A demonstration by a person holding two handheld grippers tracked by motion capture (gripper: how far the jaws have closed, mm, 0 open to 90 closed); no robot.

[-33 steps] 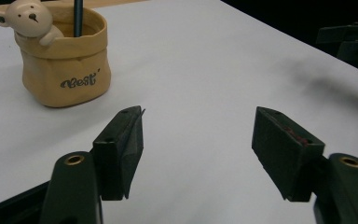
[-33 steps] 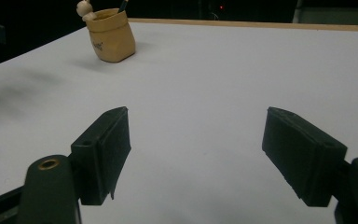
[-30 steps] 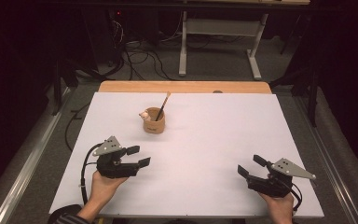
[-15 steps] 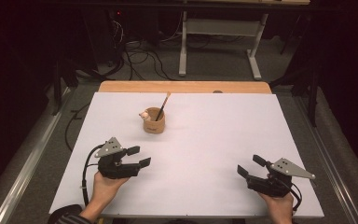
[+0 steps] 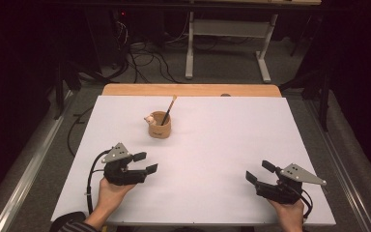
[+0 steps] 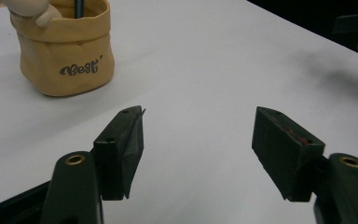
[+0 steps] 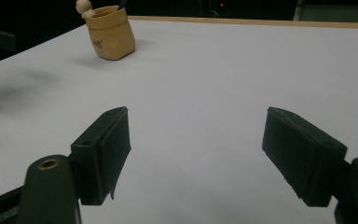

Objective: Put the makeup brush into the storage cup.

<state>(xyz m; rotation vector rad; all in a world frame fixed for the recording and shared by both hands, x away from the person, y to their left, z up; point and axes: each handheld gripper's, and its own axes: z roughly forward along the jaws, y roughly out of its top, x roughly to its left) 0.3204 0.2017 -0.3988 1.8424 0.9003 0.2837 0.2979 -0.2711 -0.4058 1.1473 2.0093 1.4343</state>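
Both sets of jaws stood wide apart, nothing between them: left gripper (image 5: 145, 163), right gripper (image 5: 260, 172). Tan pot (image 5: 160, 124) with its brush (image 5: 169, 108) sat upright just ahead of the left fingers (image 6: 121, 144), well apart from the right fingers (image 7: 103, 151).

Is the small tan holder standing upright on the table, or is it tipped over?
Upright. The tan holder rests on its base on the white table, mouth facing up, with a brush leaning out of it.

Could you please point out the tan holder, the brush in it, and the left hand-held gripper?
Small tan soft-sided holder (image 5: 160, 129): high view, front wall.
Thin dark-handled brush (image 5: 169, 109): high view, mid-handle above the rim.
Black left hand-held gripper (image 5: 145, 163): high view, midway between its fingertips.
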